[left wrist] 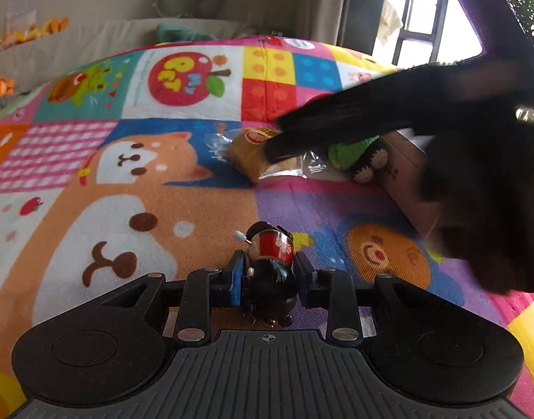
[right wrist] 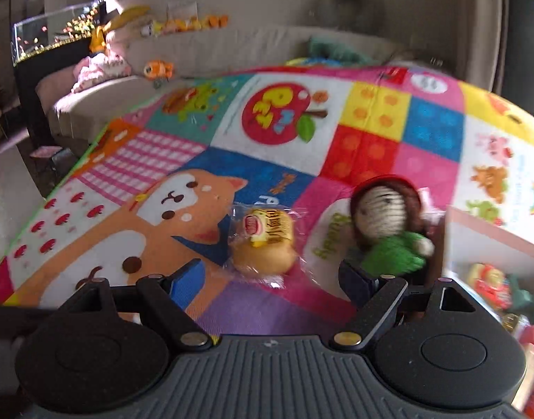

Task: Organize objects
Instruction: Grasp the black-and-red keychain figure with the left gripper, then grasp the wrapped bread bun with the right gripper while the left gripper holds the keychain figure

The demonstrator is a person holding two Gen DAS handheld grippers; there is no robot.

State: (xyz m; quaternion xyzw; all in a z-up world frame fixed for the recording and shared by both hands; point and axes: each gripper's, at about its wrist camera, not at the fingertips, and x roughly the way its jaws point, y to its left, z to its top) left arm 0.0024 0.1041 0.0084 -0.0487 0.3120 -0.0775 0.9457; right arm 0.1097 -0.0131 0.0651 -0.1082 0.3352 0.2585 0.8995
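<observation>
Left tongs are gripping a doll; right tongs, spread wide, are hovering over a bun.

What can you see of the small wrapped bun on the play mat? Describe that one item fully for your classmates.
The wrapped bun is a golden-brown, rounded bread roll sealed in clear, crinkled plastic with a red and yellow label. It lies on the colourful mat, beside the knitted doll. The right gripper is open, its fingers either side of the near end, not closed on it.
</observation>
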